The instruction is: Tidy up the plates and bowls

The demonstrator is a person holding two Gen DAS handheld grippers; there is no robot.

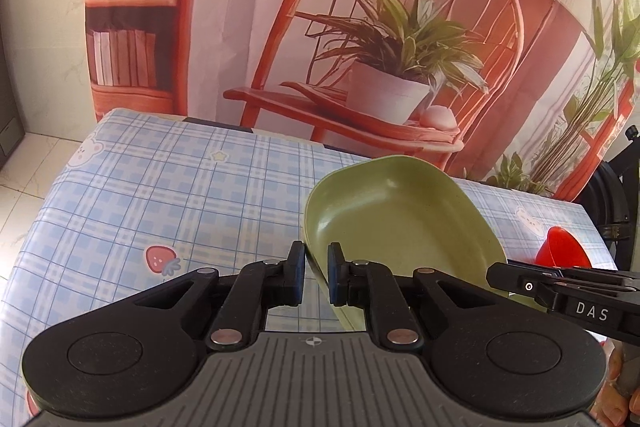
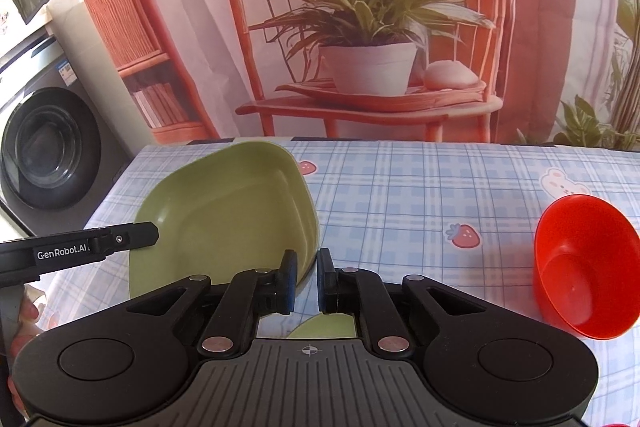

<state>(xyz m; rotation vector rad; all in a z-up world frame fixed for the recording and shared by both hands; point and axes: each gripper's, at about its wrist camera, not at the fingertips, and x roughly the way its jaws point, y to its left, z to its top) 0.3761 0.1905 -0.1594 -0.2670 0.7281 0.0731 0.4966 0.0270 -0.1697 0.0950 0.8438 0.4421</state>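
Observation:
A green squarish plate (image 1: 400, 219) hangs tilted above the checked tablecloth (image 1: 160, 195), held from both sides. My left gripper (image 1: 316, 267) is shut on its left rim. My right gripper (image 2: 307, 267) is shut on the right rim of the same plate (image 2: 224, 203). Each gripper shows in the other's view: the right gripper (image 1: 520, 283) at the plate's far edge, the left gripper (image 2: 148, 235) over the plate's left side. A red bowl (image 2: 580, 267) stands on the cloth to the right, apart from the plate, and the red bowl (image 1: 560, 251) peeks out behind the right gripper.
A printed backdrop with a chair and plant (image 2: 368, 47) hangs behind the table's far edge. A washing machine (image 2: 44, 147) stands off the table's left side. A green patch (image 2: 316, 331) shows under my right gripper; I cannot tell what it is. A hand (image 2: 24, 307) holds the left gripper.

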